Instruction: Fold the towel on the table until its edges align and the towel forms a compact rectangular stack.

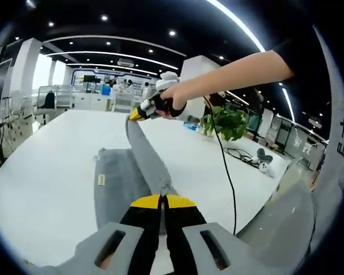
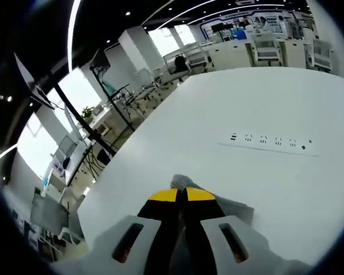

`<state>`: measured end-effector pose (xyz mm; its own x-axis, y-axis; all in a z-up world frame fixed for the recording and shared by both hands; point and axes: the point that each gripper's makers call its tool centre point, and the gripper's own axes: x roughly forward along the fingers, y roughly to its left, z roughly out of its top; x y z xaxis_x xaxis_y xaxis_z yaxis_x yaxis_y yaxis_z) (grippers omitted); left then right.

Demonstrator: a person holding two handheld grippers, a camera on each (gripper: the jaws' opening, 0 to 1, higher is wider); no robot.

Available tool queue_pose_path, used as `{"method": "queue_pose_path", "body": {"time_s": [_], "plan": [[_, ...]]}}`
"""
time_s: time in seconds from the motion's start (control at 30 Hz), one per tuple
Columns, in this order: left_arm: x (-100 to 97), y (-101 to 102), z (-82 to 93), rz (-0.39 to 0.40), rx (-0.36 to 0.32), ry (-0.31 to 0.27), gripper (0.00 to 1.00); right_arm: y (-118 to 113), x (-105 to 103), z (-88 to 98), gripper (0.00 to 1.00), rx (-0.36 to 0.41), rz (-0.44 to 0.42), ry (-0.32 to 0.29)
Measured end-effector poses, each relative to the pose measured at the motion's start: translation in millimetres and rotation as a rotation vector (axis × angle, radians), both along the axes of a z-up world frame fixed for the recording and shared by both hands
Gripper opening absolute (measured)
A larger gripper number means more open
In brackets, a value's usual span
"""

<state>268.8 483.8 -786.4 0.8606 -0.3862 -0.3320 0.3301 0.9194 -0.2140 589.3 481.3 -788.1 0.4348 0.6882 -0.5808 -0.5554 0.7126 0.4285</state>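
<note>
Grey towel (image 1: 123, 183) is stretched lengthwise between left tongs (image 1: 163, 201) near and right tongs (image 1: 136, 114) far, both pinching it above the desk (image 1: 46, 166).

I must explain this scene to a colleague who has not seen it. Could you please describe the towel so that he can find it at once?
Start from the large white table. On it lies the grey towel, partly flat, with one edge lifted into a taut strip between the left gripper and the right gripper. It is the only cloth there; the potted plant and black cable are nearby.
</note>
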Motion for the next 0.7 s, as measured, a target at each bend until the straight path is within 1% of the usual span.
{"method": "queue_pose_path", "body": {"time_s": [0.17,0.43,0.53,0.7], "plan": [[-2.9,7,-9.4,0.026,-0.003,0.017,0.02,9,-3,-6.2,0.0,0.008,-0.001,0.01],[-2.7,23,-25.9,0.074,-0.036,0.05,0.02,19,-3,-19.6,0.0,0.0,0.0,0.023],[-1.2,27,-31.4,0.083,-0.044,0.06,0.02,20,-1,-25.8,0.0,-0.005,-0.007,0.031],[-0.4,34,-45.4,0.087,-0.063,0.089,0.02,28,0,-36.0,0.0,-0.003,-0.009,0.045]]}}
